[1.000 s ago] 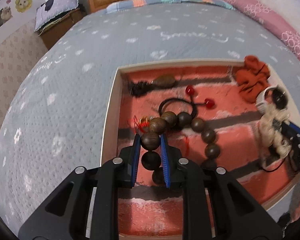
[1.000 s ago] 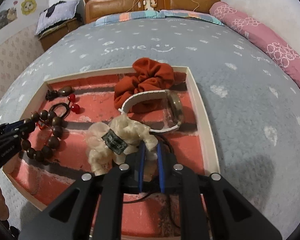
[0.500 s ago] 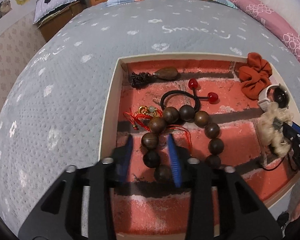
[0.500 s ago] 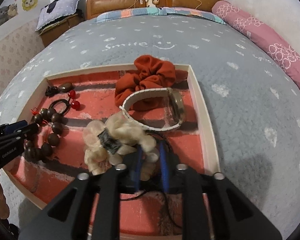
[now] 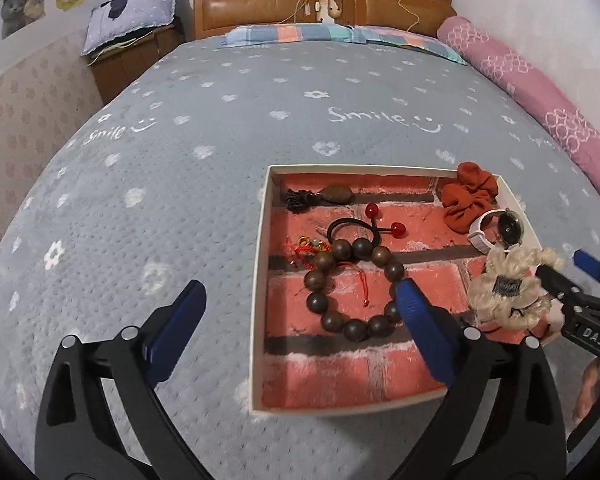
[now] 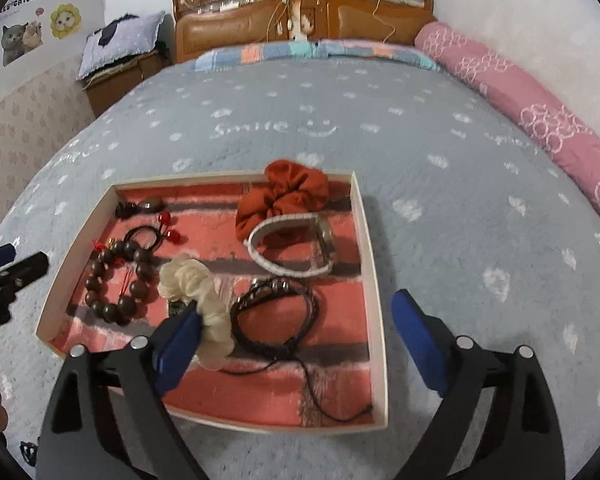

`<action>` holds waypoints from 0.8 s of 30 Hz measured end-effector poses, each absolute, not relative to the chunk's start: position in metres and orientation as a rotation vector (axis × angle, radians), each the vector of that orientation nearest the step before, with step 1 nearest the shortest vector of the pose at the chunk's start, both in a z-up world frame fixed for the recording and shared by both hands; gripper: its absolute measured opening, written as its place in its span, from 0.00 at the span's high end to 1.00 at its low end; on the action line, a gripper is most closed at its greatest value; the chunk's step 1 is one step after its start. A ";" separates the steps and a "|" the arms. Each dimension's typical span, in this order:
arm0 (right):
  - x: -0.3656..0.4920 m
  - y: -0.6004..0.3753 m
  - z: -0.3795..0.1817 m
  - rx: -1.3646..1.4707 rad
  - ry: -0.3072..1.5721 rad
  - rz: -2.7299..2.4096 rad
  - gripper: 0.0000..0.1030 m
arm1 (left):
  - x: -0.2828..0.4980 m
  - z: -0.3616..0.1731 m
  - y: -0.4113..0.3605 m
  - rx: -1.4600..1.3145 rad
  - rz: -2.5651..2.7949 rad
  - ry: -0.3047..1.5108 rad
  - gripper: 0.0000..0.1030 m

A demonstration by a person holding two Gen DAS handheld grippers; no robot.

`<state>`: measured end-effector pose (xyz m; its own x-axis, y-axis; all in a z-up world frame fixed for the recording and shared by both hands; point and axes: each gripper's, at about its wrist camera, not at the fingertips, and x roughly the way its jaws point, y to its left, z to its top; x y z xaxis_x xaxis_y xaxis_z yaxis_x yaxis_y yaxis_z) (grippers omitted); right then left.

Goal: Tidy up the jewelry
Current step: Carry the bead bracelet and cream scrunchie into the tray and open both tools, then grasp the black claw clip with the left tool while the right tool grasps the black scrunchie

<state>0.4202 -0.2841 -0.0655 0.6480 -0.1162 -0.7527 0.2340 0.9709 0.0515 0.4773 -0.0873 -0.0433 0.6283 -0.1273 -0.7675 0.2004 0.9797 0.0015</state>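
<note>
A white-rimmed tray (image 5: pixel 260 240) with a brick-print lining lies on the bed. My left gripper (image 5: pixel 300 286) hangs above its left side, jaws opening wide and gripping nothing. The brown bead bracelet (image 5: pixel 352 280) lies loose in the tray below it. My right gripper (image 6: pixel 296 306) hovers over the tray's near right part, jaws also opening and free of any object. Under it lies the black cord bracelet (image 6: pixel 276 316), and its left finger overlaps the cream scrunchie (image 6: pixel 196 288). Also in the tray are a white-strapped watch (image 6: pixel 292 248), an orange scrunchie (image 6: pixel 284 196) and a black hair tie (image 5: pixel 354 228).
A dark pendant with a tassel (image 5: pixel 332 194) and a red string charm (image 5: pixel 306 248) lie at the tray's left. The grey bedspread (image 5: pixel 180 160) spreads all around. A pink bolster (image 5: pixel 540 112) runs along the right, a wooden headboard (image 5: pixel 320 0) stands at the back.
Both grippers went from shut to wide open and rose back from the tray. The left let go of the bead bracelet; the right drew away from the cream scrunchie and black cord.
</note>
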 end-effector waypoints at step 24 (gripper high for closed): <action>0.420 -0.293 -0.088 0.274 1.037 -0.202 0.11 | 0.429 -0.045 -0.040 0.069 -0.146 0.895 0.06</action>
<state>0.4196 -0.2932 -0.0882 0.4950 -0.0359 -0.8682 0.2929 0.9476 0.1279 0.4292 -0.0395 -0.0451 0.6165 -0.0978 -0.7812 0.1552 0.9879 -0.0013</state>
